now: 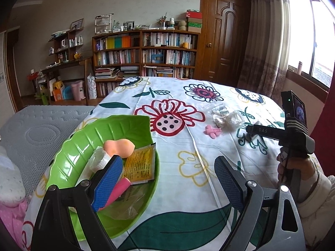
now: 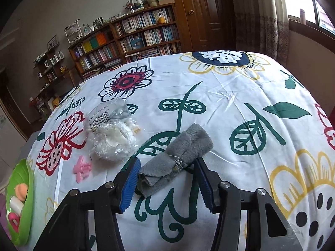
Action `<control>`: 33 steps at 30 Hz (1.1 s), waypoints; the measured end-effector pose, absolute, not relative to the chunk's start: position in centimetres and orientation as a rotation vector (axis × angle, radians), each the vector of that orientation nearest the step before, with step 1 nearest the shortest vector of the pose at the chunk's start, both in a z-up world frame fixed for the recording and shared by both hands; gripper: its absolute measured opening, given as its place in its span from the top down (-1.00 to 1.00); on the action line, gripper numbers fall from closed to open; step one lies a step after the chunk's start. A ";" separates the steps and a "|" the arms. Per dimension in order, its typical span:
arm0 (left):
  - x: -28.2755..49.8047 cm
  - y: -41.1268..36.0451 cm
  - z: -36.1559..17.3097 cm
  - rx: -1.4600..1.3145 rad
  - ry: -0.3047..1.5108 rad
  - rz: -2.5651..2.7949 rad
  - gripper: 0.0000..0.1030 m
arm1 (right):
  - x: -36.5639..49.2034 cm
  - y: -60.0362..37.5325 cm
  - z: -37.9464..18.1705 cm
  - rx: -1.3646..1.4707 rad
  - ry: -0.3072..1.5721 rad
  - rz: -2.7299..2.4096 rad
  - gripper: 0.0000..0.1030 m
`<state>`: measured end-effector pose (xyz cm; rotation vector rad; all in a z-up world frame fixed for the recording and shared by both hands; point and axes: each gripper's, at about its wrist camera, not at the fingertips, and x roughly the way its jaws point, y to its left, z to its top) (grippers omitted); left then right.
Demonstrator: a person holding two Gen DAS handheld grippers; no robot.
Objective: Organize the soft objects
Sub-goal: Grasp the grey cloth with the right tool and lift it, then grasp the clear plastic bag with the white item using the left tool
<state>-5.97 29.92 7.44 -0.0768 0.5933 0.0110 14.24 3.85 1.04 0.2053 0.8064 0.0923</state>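
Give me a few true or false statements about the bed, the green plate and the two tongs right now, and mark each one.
1. The grey cloth lies between the right tongs' open fingers. True.
2. The green plate is empty. False: it holds a peach sponge, a yellow sachet and more.
3. The left tongs grip the pink clip. False: they are open and the clip lies apart on the floral sheet.
4. A clear plastic bag lies beside the cloth. True.

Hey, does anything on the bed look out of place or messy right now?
Three soft items lie outside the green tray: a gray cloth with loose threads, a crumpled clear bag, and a pink piece on the sheet.
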 end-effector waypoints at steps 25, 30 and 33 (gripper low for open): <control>2.5 21.1 7.0 0.034 0.653 -0.101 -0.75 | 9.3 -1.3 2.1 0.213 0.714 0.161 0.33; 5.4 19.2 5.7 0.043 0.685 -0.123 -0.75 | 9.6 -2.0 1.5 0.266 0.733 0.185 0.33; 7.4 17.9 4.8 0.046 0.703 -0.153 -0.75 | 9.5 -2.4 1.3 0.290 0.733 0.191 0.33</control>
